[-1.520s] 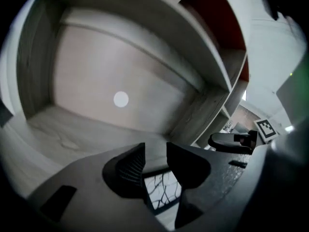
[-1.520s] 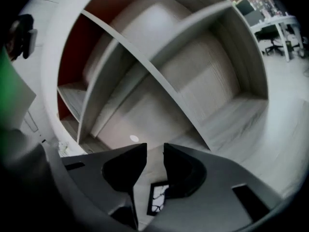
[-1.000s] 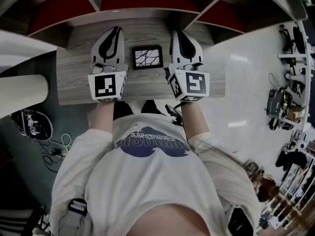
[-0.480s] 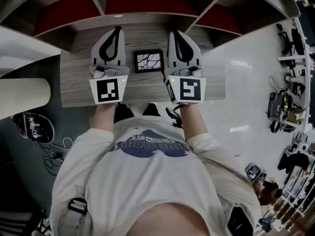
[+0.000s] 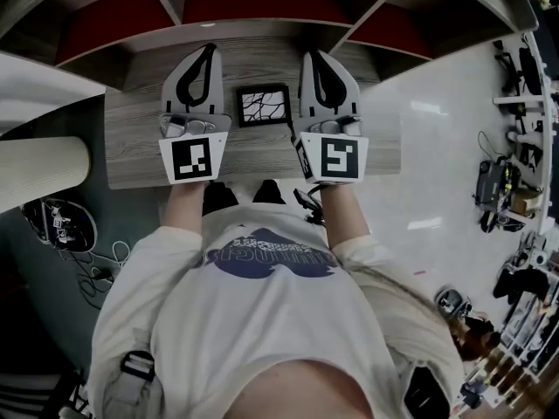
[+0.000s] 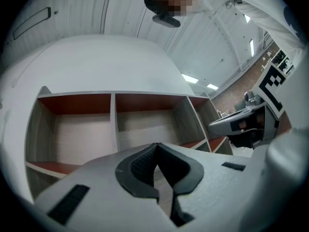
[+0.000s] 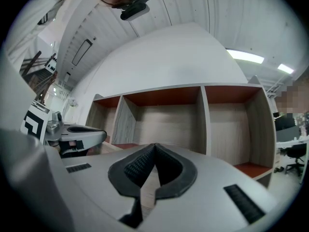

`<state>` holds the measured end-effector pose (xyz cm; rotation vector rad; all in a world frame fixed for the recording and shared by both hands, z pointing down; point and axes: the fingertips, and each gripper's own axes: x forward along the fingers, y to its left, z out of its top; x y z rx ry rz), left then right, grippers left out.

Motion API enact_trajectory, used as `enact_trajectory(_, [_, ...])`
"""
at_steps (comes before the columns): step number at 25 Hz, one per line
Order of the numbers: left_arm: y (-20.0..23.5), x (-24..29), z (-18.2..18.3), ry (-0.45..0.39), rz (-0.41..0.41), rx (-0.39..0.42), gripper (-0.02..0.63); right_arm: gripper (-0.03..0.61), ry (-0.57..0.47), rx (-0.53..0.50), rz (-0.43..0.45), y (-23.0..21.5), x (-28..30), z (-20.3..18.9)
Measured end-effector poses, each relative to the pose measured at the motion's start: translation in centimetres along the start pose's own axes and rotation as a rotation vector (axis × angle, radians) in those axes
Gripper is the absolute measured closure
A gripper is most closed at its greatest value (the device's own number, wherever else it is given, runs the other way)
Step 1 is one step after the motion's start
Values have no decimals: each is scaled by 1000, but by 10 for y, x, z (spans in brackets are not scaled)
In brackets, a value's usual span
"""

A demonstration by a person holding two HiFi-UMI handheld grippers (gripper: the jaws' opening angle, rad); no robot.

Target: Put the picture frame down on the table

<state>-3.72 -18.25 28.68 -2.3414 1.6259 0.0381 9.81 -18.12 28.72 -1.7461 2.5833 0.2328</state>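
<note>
Picture frame [image 5: 264, 105]: laid on the table [image 5: 131, 151], towards its far edge.
Left gripper [image 5: 204, 55]: held just left of the picture frame, above the table.
Right gripper [image 5: 318, 59]: held just right of the picture frame, above the table.
Shelf unit [image 5: 253, 3]: set behind the picture frame, beyond the table.
Person [image 5: 262, 304]: positioned before the picture frame, at the table's near edge.

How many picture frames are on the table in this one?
1. The picture frame lies face up on the wooden table, between the left gripper and the right gripper, both shut and empty. The shelf compartments behind show none.
</note>
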Motion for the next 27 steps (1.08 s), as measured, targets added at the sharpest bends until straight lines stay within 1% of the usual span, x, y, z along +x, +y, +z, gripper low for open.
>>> enact_trajectory(7, [-4, 5, 1, -1, -12, 9, 606, 580, 26, -31, -18, -3, 2, -3])
enact_trajectory(17, [-3, 4, -2, 6, -14, 18, 606, 580, 11, -57, -20, -2, 3, 3])
enact_trajectory(22, [2, 3, -3, 8, 3, -14, 606, 580, -7, -51, -26, 0, 3, 7])
enact_trajectory(27, [6, 4, -1, 2, 7, -6, 606, 580, -6, -58, -32, -2, 5, 9])
